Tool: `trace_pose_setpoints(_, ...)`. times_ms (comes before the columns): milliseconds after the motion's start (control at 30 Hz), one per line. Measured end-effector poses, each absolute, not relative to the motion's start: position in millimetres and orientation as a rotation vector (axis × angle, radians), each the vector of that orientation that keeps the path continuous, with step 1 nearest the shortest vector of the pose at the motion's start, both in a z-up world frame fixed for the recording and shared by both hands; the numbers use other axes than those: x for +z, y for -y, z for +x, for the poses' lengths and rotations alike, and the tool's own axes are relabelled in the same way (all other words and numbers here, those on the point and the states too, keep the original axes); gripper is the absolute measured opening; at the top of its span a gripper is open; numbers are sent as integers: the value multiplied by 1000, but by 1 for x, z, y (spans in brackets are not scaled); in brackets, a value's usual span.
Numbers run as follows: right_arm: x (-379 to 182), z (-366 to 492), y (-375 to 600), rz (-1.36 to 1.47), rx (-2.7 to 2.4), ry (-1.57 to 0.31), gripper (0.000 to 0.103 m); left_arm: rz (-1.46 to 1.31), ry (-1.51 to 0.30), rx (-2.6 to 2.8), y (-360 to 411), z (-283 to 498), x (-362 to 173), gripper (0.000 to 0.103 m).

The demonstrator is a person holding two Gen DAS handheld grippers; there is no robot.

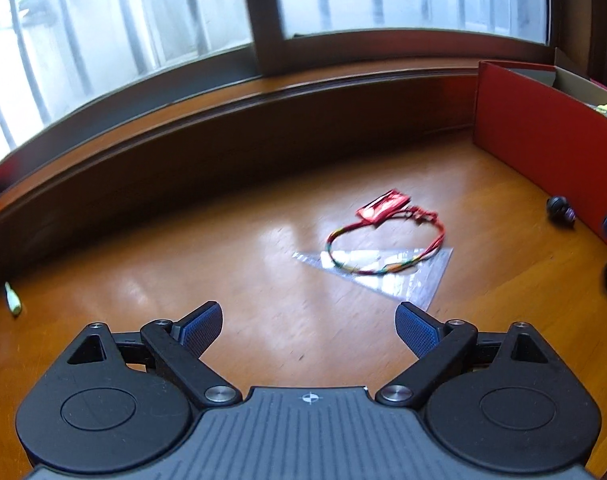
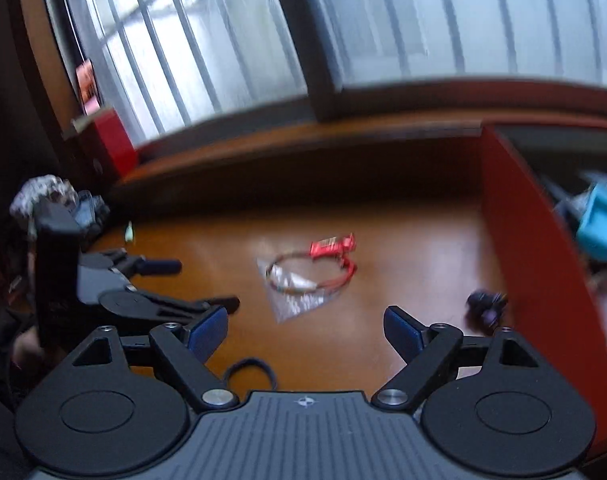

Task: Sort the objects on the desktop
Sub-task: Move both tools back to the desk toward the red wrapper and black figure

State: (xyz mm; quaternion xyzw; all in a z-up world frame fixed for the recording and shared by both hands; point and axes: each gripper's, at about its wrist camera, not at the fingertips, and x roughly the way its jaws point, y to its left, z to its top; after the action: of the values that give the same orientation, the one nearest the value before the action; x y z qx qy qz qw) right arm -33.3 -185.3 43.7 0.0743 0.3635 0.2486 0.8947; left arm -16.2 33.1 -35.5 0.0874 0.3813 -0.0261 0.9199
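Note:
A clear plastic triangle ruler [image 1: 383, 274] lies flat on the wooden desk [image 1: 183, 272]. A red charm [image 1: 383, 206] on a multicoloured cord loop [image 1: 343, 236] rests partly over it. My left gripper [image 1: 309, 312] is open and empty, just short of the ruler's near corner. In the right wrist view the ruler [image 2: 299, 300] and charm [image 2: 331, 246] lie ahead of my right gripper [image 2: 306, 316], also open and empty. The left gripper [image 2: 207, 285] shows at the left of that view, beside the ruler.
A red open box [image 1: 543, 148] stands at the right, with a teal item [image 2: 599, 224] inside. A small black object [image 1: 559, 208] sits by its wall. A black hair tie [image 2: 249, 374] lies under the right gripper. A small green piece [image 1: 12, 298] lies far left. The window sill [image 1: 263, 92] runs behind.

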Motion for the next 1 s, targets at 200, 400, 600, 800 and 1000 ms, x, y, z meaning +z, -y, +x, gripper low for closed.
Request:
trace_pose_setpoints(200,16,-25,153,77,457,-835,87,151,-781,-49,-49,-24,-37,95)
trace_pose_setpoints(400,8,-19,149,-36,242,-758,87,157,-768,-99,-44,-14,-40,95)
trace_pose_setpoints(600,0,-7,158,5,60,-717,85,182,-754,-169,-28,2,-41,95)
trace_pose_setpoints(800,-11,1,159,19,-26,-690,84,205,-761,-229,-17,30,-46,95)
trace_pose_setpoints(1000,-22,12,150,20,-57,-691,84,235,-764,-298,-11,59,-53,95)
